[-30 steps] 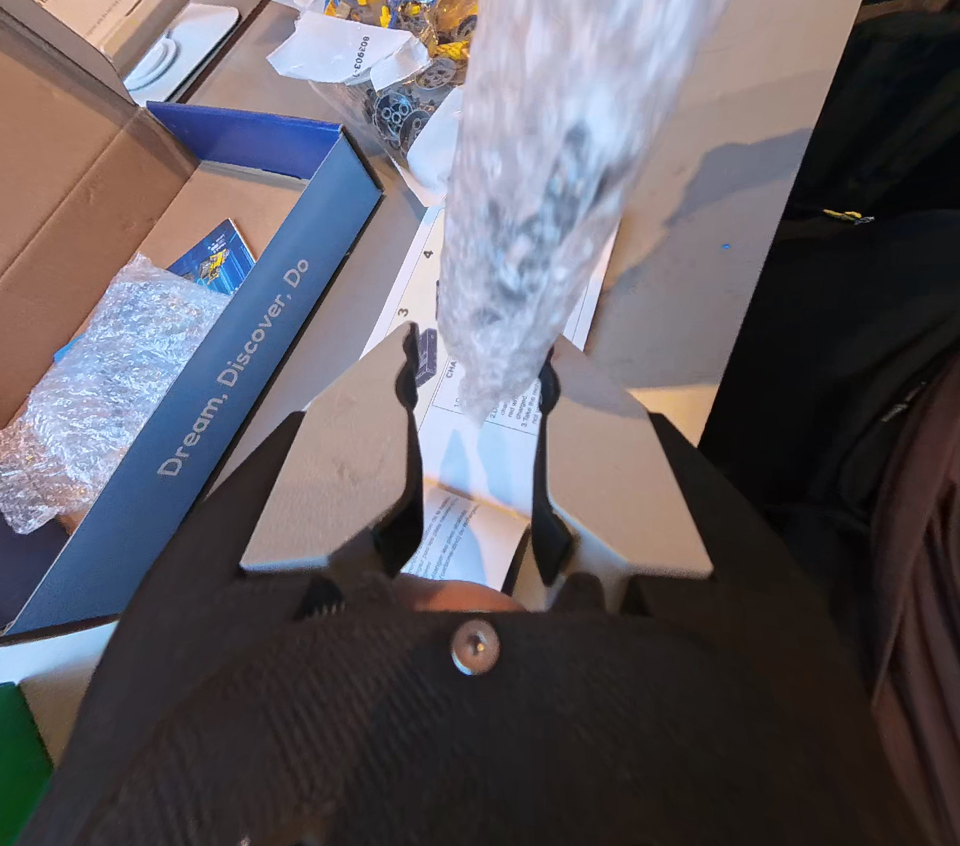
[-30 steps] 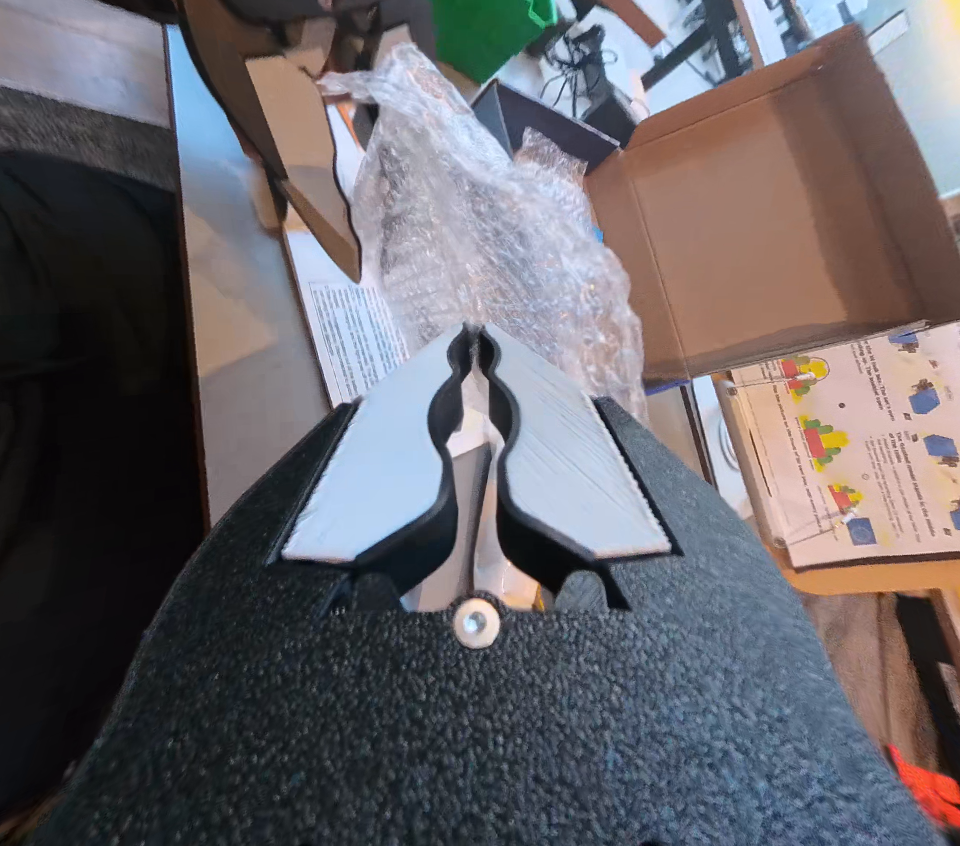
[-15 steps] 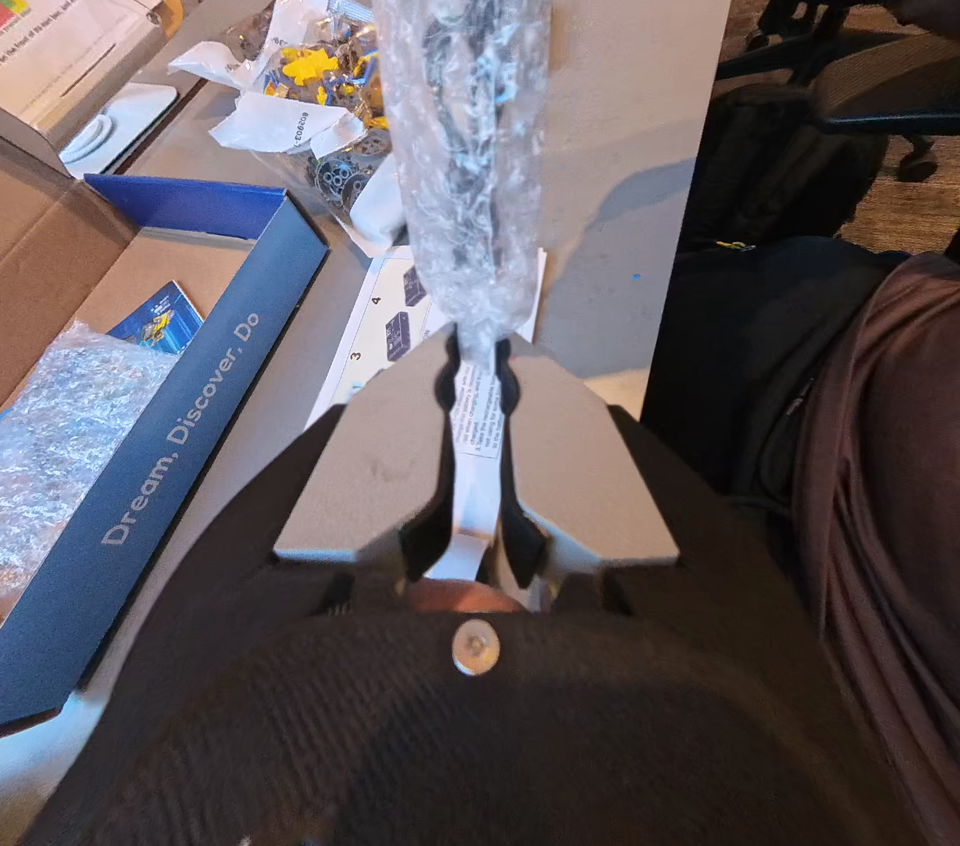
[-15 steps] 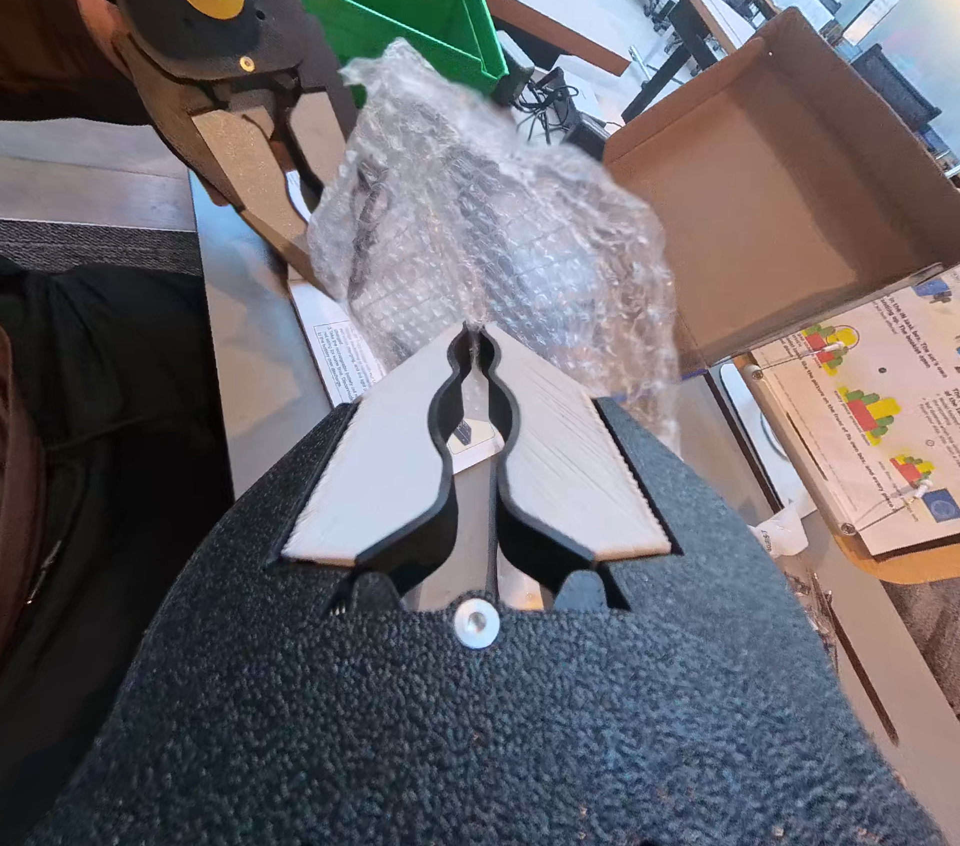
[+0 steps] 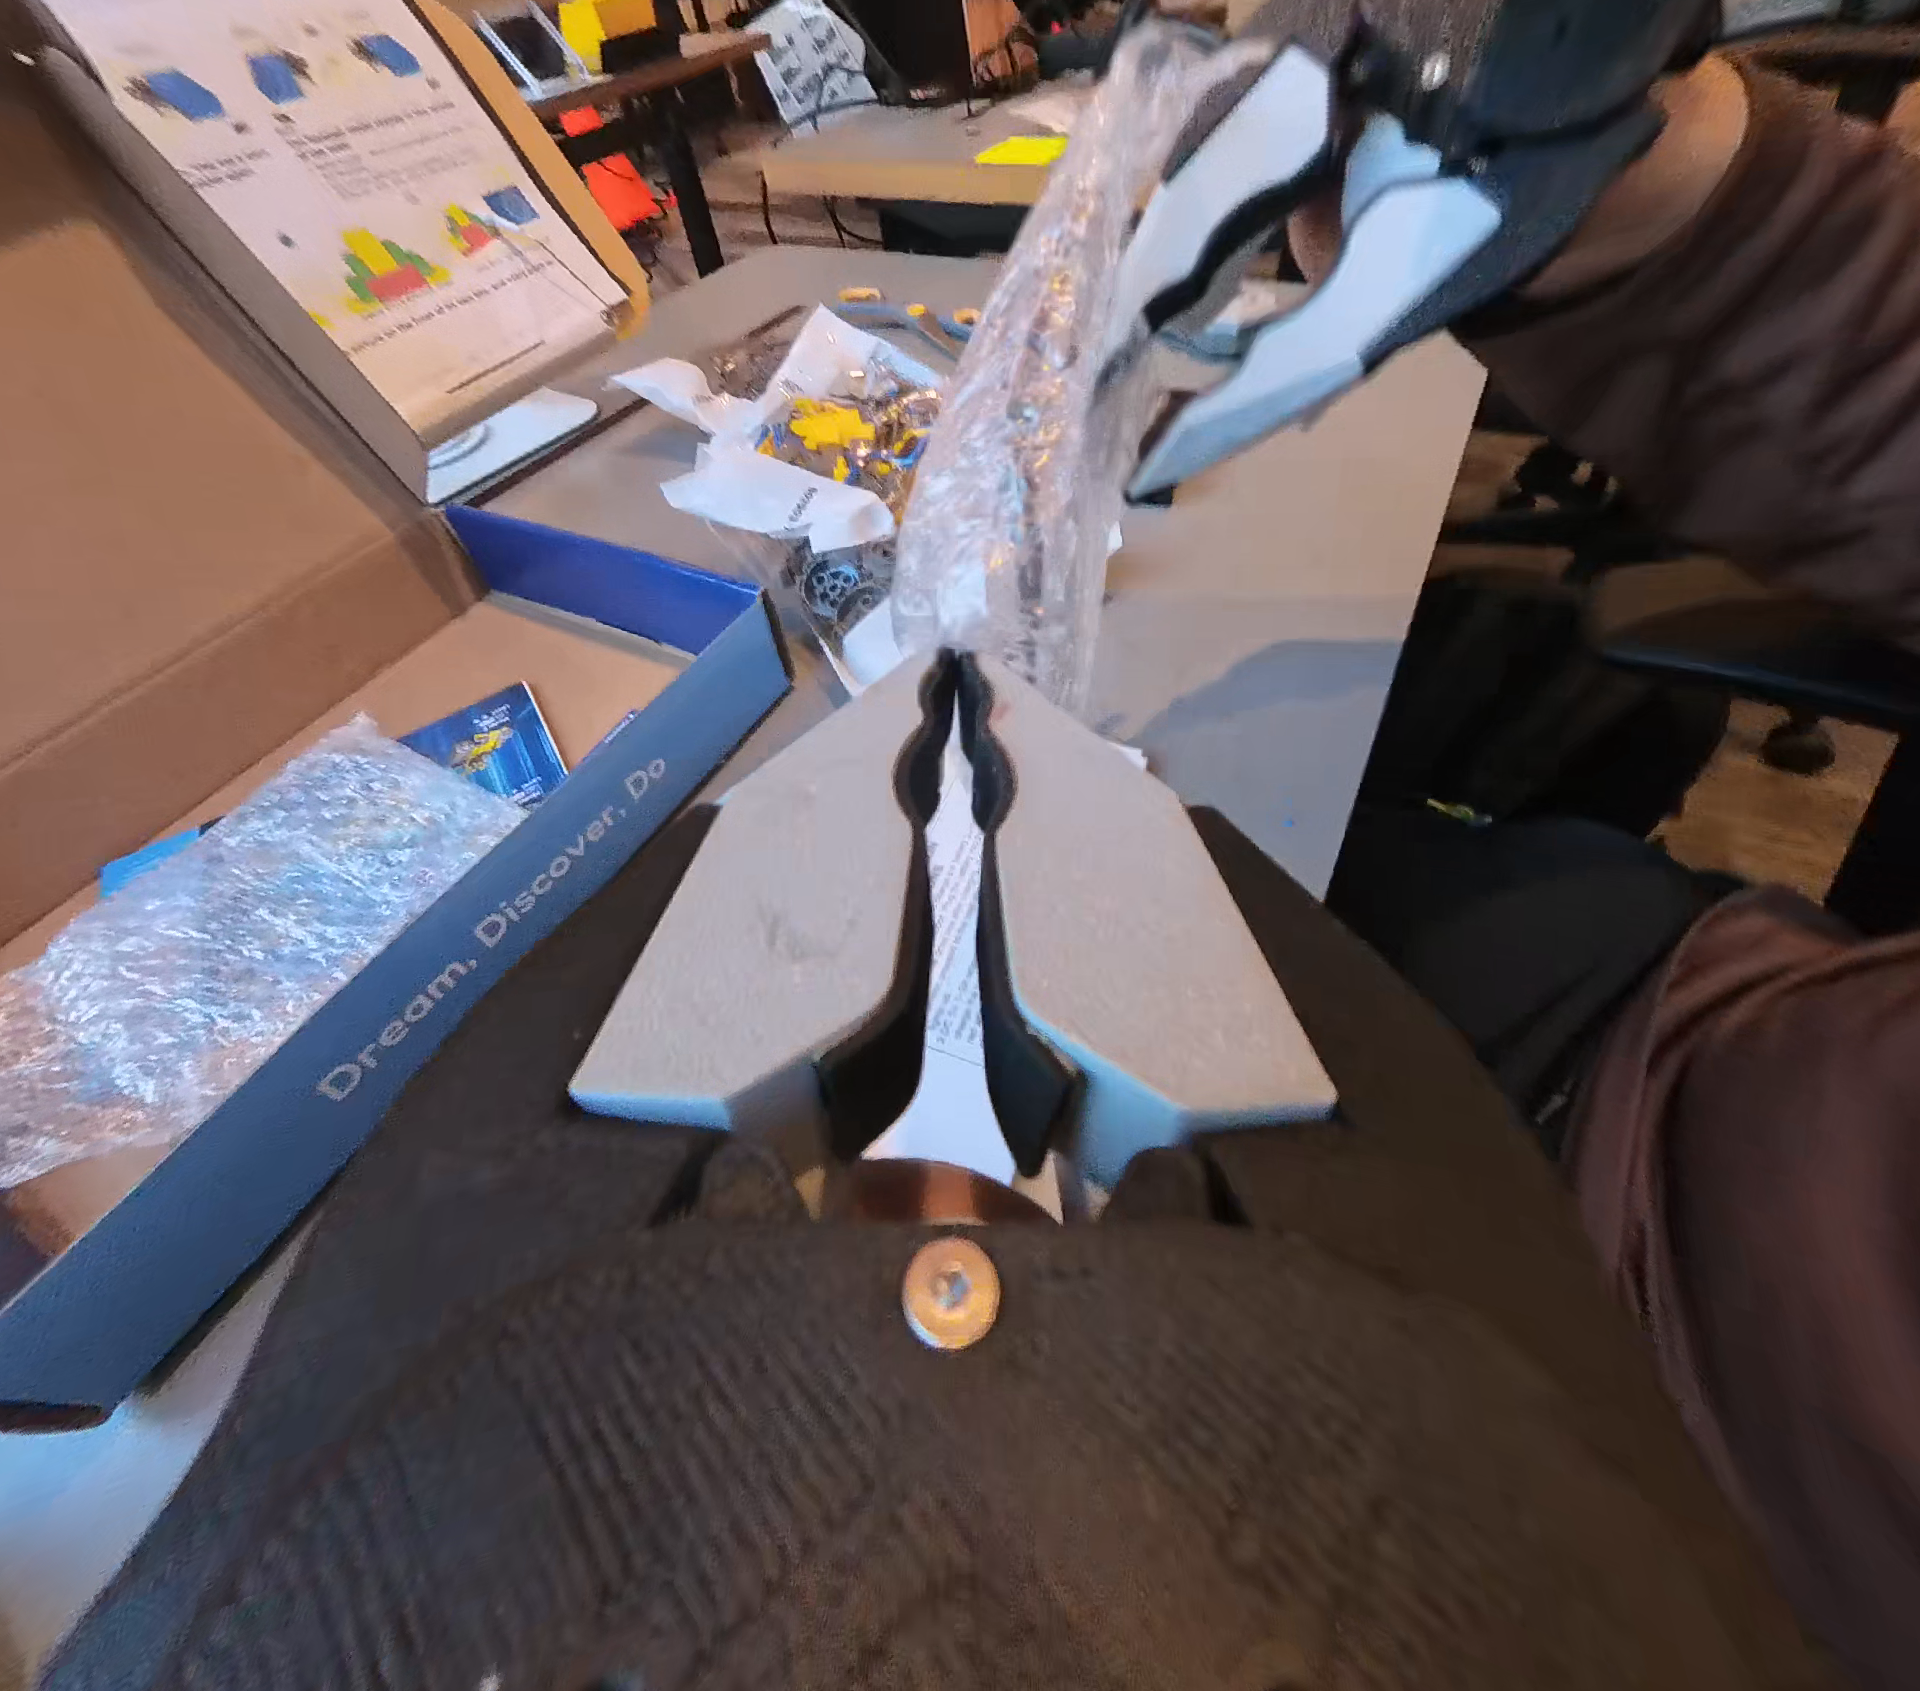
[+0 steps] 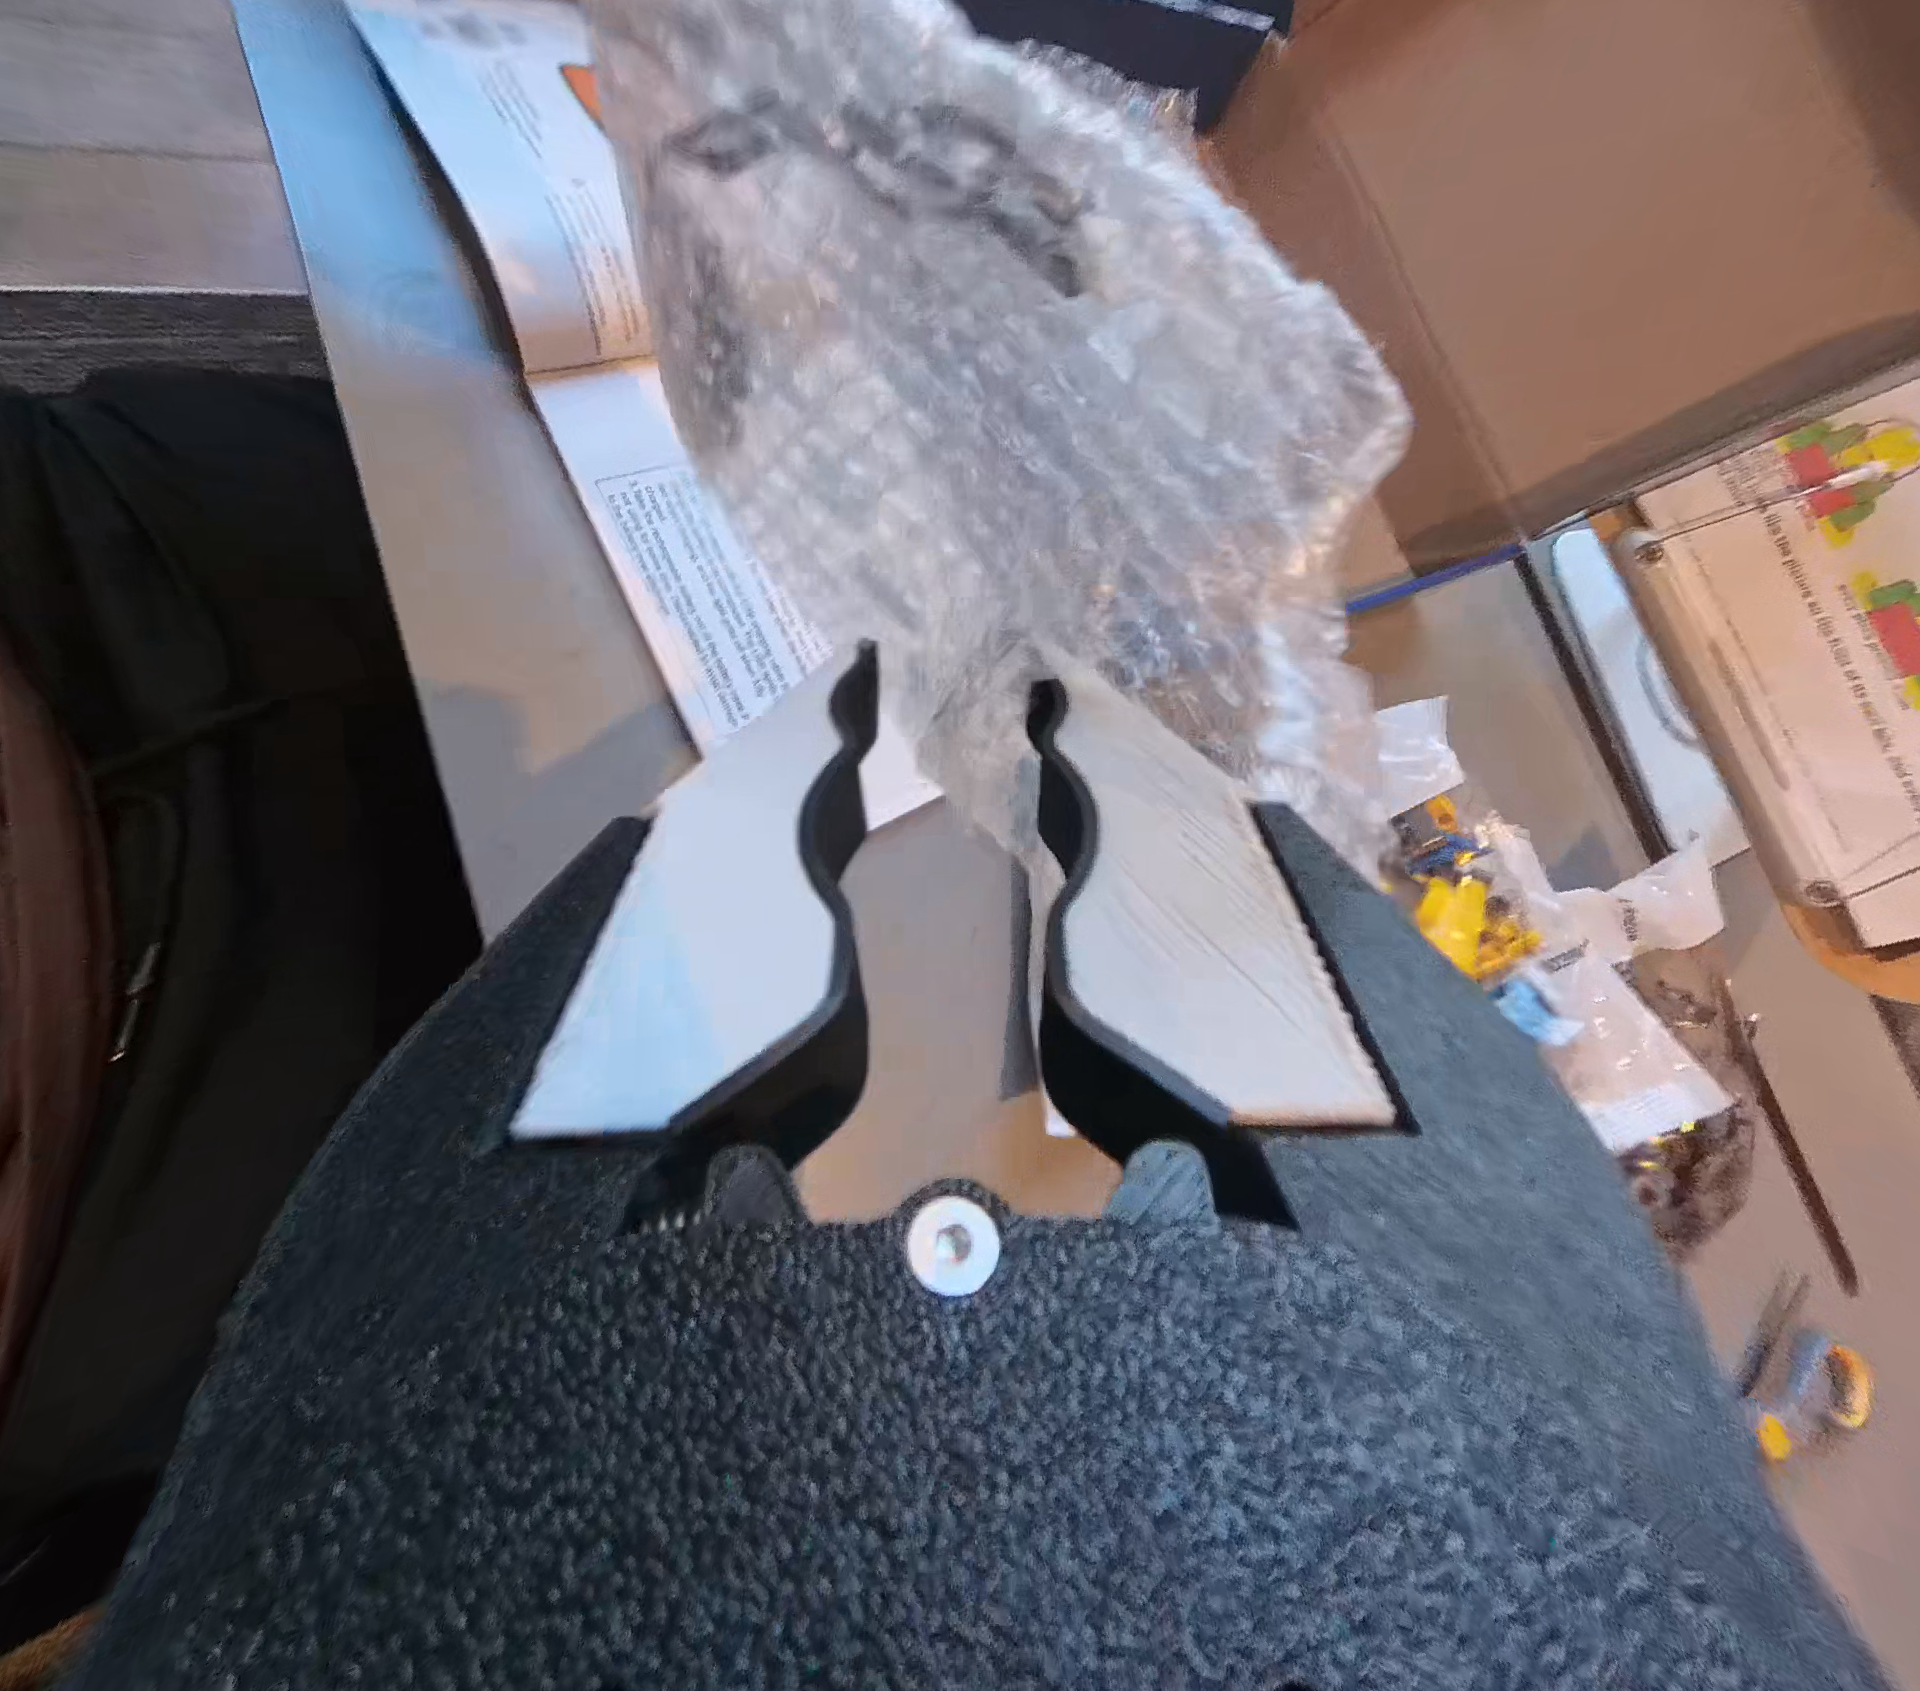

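The left gripper (image 5: 958,667) has its jaws pressed together on the bottom edge of a bubble-wrap packet (image 5: 1023,436), which rises from the tips up and slightly to the right, so the packet's long axis runs on from the fingers and away over the table (image 5: 1278,602). The right gripper (image 5: 1127,436) sits at the far upper end of the same packet, reaching in from the right; its jaws stand apart, and in the right wrist view the wrap (image 6: 966,311) lies in the gap between the two fingers (image 6: 1153,903), touching the right-hand one, with no squeeze that I can see. So the packet is off the table, held at the near end by the left gripper alone. Dark shapes show through the wrap, but what they are cannot be told. Below it, toward the near edge of the table, lie printed sheets (image 6: 686,592); farther back sits a clear bag of yellow and blue small parts (image 5: 831,436). At the left edge stands an open cardboard box (image 5: 208,498) with a blue inner tray (image 5: 499,872) holding more bubble wrap (image 5: 208,893) and a small blue booklet (image 5: 488,742).
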`<state>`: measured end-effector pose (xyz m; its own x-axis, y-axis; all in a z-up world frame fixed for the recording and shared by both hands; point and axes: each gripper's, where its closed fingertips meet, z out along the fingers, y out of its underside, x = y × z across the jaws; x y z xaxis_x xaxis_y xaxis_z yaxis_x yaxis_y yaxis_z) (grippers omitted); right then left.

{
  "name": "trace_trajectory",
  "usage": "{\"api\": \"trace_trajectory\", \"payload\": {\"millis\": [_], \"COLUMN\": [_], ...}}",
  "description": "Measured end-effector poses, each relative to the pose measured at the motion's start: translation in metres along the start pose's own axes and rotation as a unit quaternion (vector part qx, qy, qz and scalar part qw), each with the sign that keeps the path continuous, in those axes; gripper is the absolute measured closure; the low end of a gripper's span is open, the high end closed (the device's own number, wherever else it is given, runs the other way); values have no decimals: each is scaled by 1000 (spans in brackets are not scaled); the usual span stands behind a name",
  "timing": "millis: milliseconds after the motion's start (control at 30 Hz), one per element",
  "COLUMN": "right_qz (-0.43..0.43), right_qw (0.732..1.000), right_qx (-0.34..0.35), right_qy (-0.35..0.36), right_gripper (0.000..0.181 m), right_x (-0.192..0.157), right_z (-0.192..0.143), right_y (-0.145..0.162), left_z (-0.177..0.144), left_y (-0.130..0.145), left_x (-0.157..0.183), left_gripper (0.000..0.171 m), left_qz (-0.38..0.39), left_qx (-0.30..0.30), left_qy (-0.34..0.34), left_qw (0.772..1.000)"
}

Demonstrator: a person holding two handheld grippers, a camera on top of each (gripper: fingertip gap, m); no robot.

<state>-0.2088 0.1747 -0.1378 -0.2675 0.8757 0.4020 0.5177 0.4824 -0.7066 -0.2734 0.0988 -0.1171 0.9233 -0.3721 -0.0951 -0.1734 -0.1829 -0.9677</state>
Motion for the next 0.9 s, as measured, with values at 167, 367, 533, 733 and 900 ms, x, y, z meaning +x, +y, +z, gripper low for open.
{"api": "trace_trajectory", "payload": {"millis": [167,367,533,733,900], "right_qz": [19,31,31,34,50], "right_qw": [998,997,996,997,995], "right_qx": [1,2,-69,-50,-51], "right_qy": [-65,-76,-52,-52,-70], "right_gripper": [150,152,148,177,177], "right_x": [-17,-22,-13,-8,-9], "right_z": [-5,-1,12,19,25], "right_y": [3,0,29,35,44], "left_z": [-4,7,6,-1,13], "left_y": [6,18,19,14,58], "left_x": [-18,-17,-25,-40,-24], "left_gripper": [171,171,171,171,143], "left_qz": [-2,-12,-40,-96,-87], "left_qx": [-22,-36,-25,12,-100], "left_qy": [-52,-47,-50,-56,-10], "left_qw": [998,998,998,994,991]}}
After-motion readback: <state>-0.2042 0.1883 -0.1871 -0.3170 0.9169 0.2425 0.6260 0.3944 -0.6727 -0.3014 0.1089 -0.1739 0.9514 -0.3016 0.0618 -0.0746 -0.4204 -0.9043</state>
